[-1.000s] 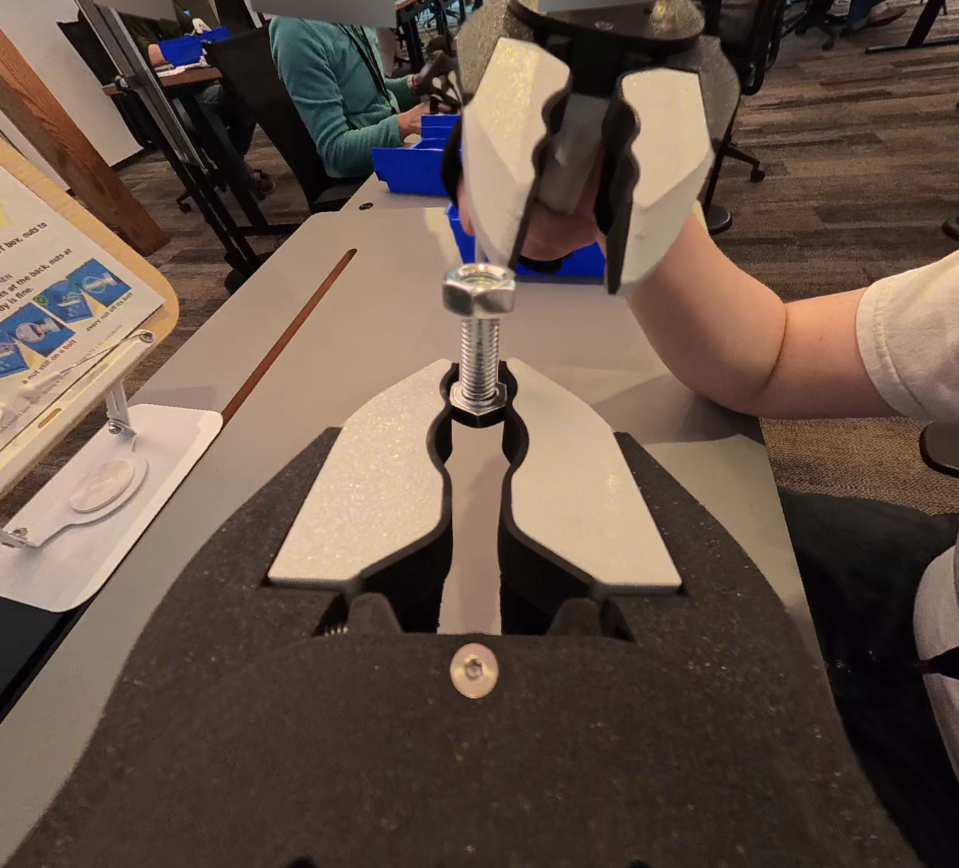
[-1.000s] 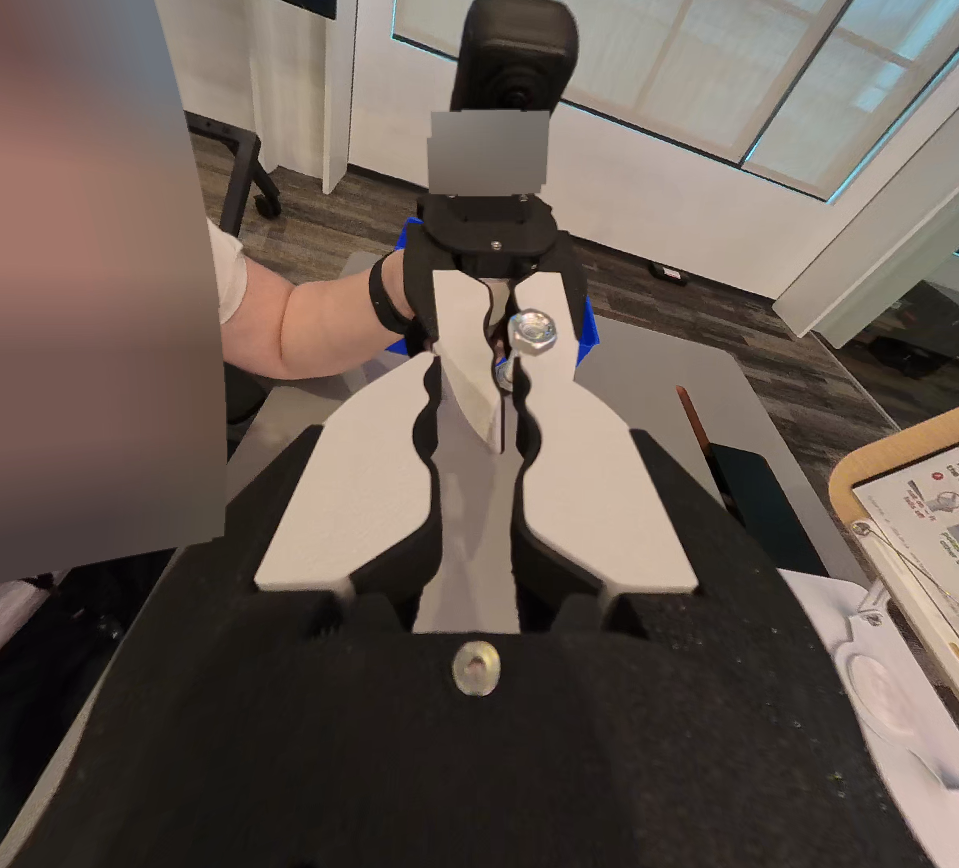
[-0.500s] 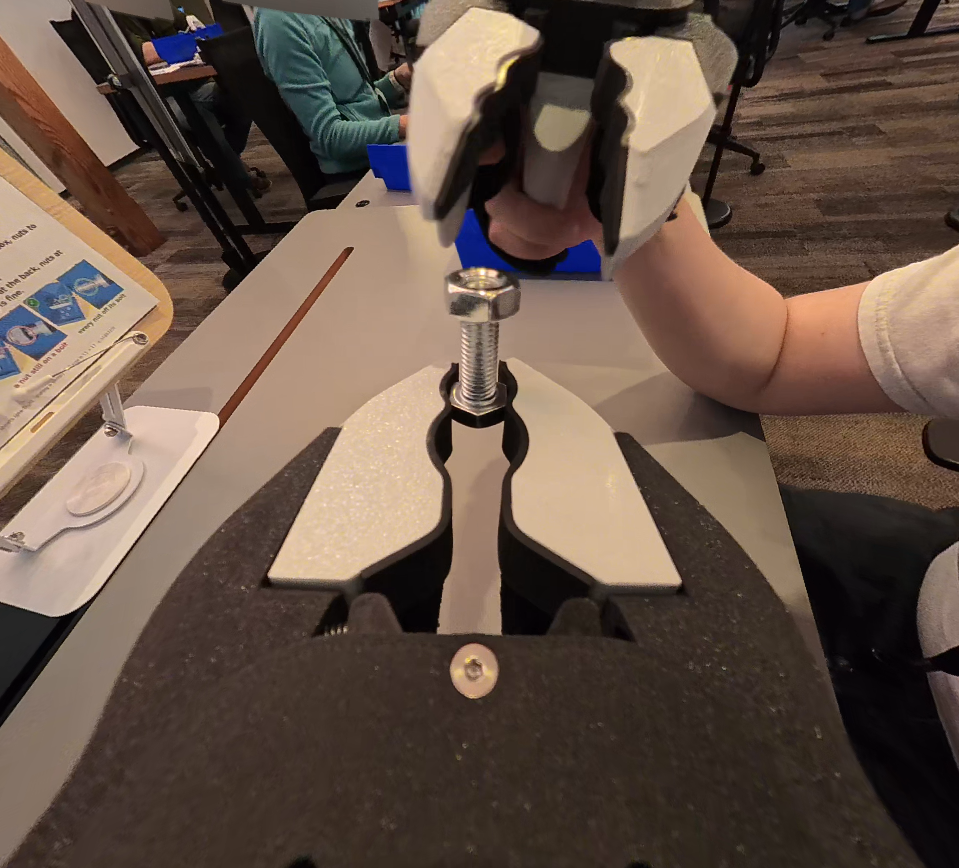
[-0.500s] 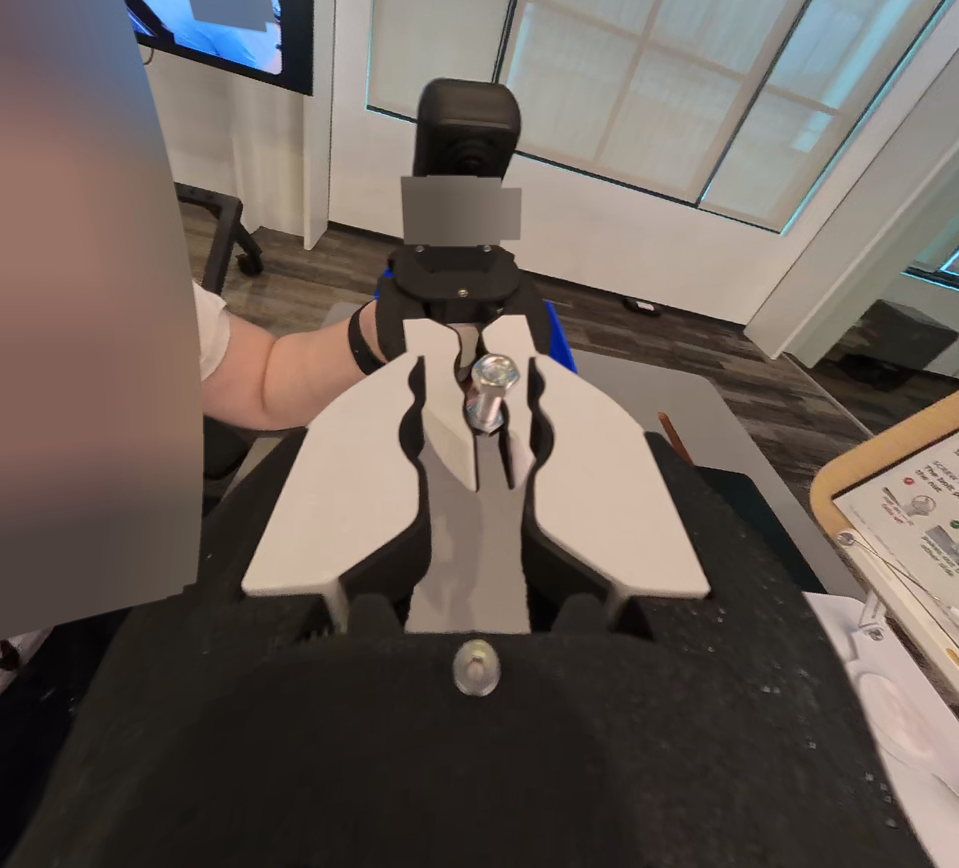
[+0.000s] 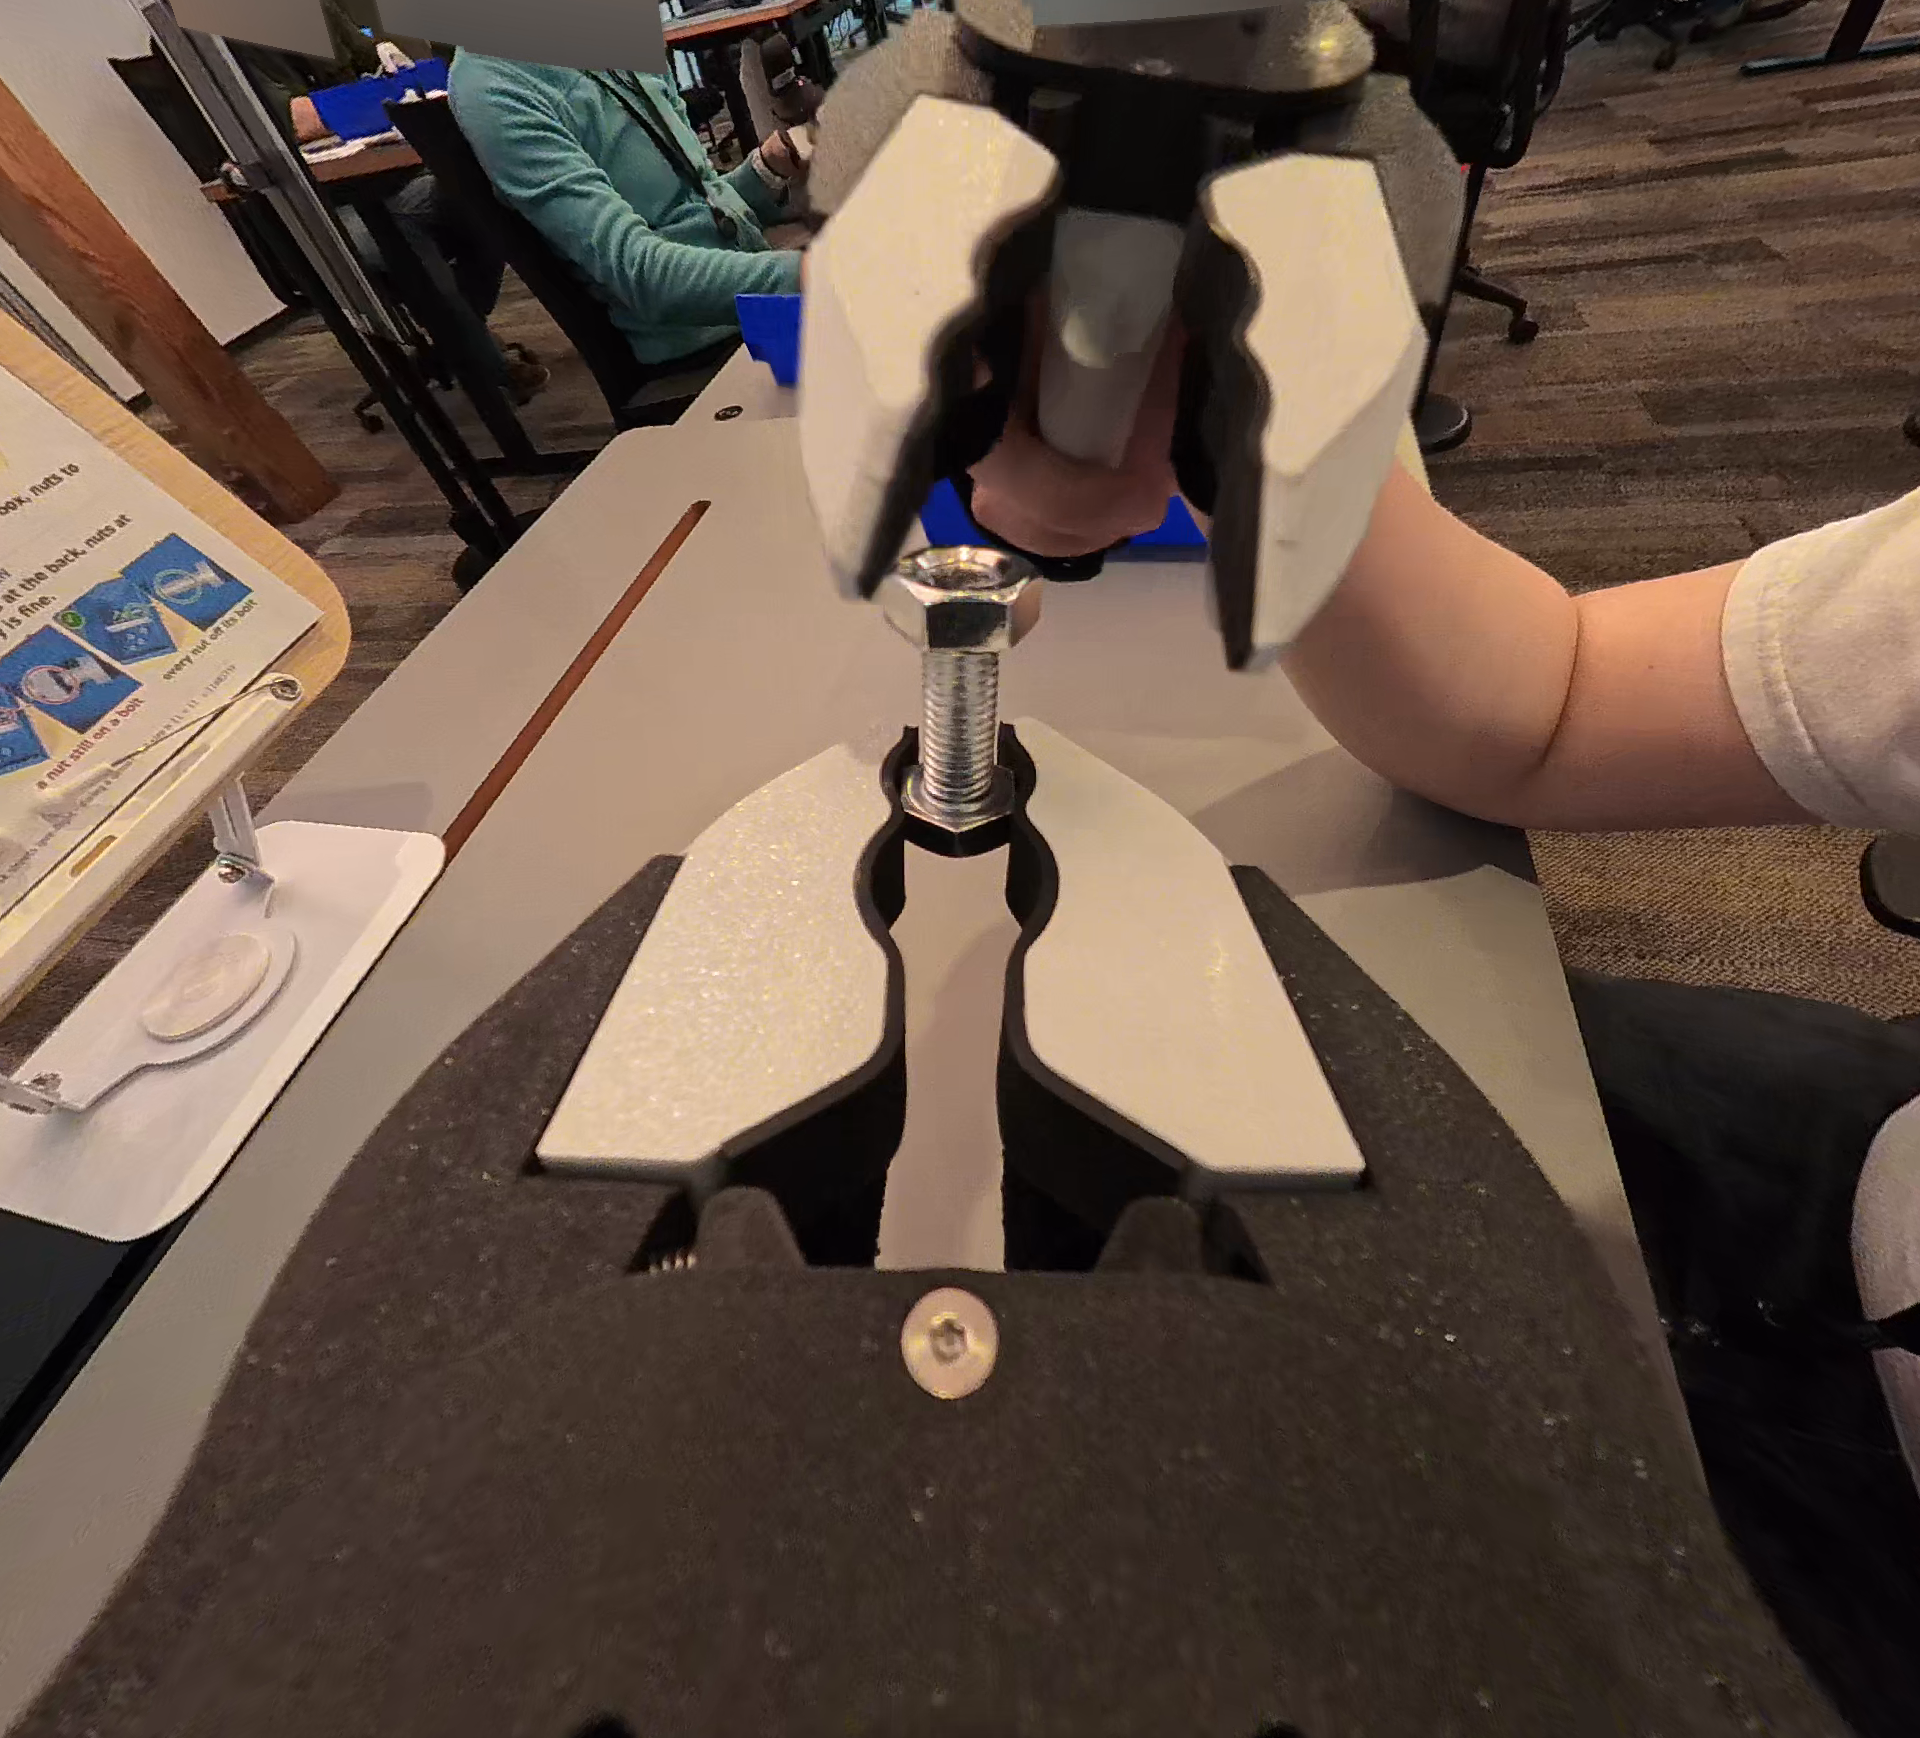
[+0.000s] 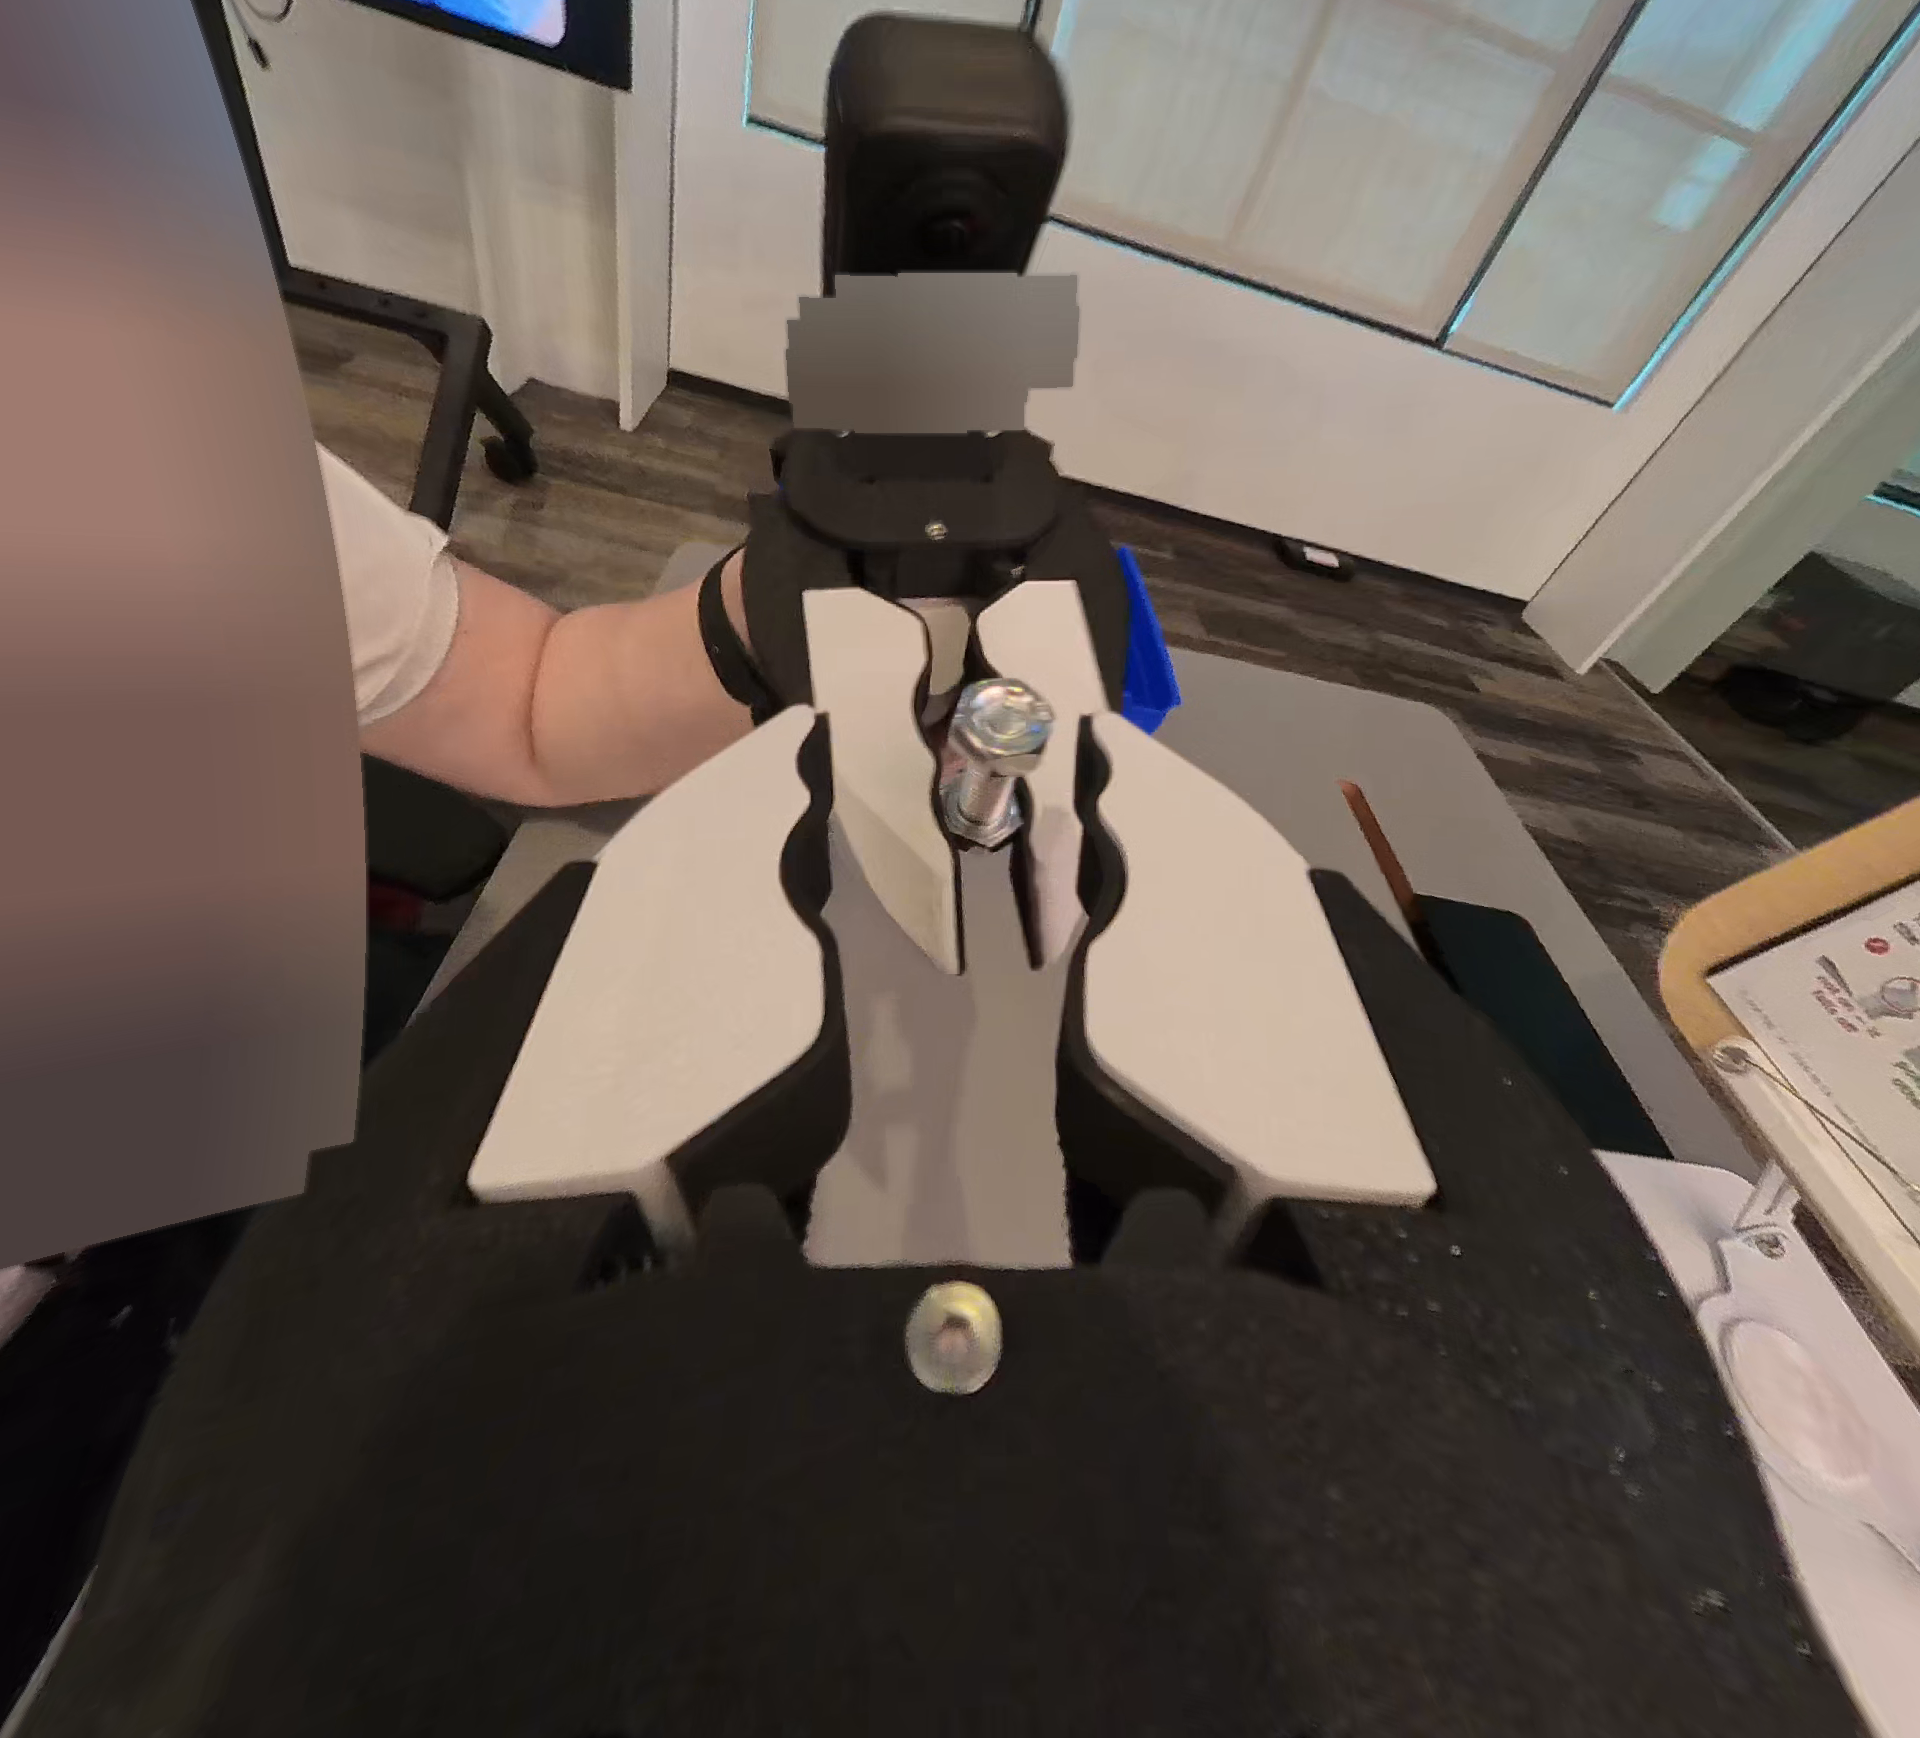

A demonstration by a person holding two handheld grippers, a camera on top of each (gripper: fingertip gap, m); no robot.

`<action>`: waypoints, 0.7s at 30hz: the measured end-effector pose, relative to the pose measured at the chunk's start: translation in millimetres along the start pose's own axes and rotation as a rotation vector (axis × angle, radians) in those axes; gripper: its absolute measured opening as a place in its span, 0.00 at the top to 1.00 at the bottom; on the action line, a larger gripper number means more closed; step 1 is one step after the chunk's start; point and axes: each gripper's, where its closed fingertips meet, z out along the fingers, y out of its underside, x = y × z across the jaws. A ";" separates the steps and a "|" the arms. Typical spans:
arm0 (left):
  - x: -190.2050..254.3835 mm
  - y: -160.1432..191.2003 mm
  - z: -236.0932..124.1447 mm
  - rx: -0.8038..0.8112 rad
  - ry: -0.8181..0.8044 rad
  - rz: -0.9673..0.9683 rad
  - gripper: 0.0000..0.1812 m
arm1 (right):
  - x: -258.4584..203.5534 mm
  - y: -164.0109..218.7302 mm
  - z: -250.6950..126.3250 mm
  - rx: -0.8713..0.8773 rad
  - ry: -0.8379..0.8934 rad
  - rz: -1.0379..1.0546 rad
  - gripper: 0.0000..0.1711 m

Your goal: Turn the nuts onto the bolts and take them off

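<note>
While our left gripper (image 5: 951, 841) pinches the nut (image 5: 951, 810) in the notch near its fingertips, the bolt (image 5: 956, 722) stands straight up out of it, threads bare up to the hex head (image 5: 961, 602) on top. That bolt is our landmark for everything else. Closed on the nut and nothing else, this gripper looks like it's working as a vise, so the nut can't spin while the bolt gets turned.

Just above and behind the bolt head hangs our right gripper (image 5: 1049, 618), fingers spread well wider than the head and gripping nothing. One white fingertip (image 5: 868, 545) sits right at the head's left edge; we can't tell if it actually touches. From the right wrist view the open fingers straddle the bolt (image 6: 987, 774) from either side. Our guess is it's lining up to close on the head and give it another twist; whether that's threading on or off, we can't say from here.

Under the bolt is the grey table (image 5: 727, 649). Left of the bolt there's an instruction sheet on a wooden board (image 5: 135, 649) in a white stand. Behind the bolt a blue bin (image 5: 1174, 530) peeks out past the hand (image 5: 1070, 493) holding the right gripper, likely the parts box, kept within easy reach.
</note>
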 end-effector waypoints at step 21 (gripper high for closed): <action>-7.3 -1.0 -5.5 0.013 -0.019 -0.020 0.92 | 2.3 -3.0 -6.7 0.005 0.019 0.015 0.84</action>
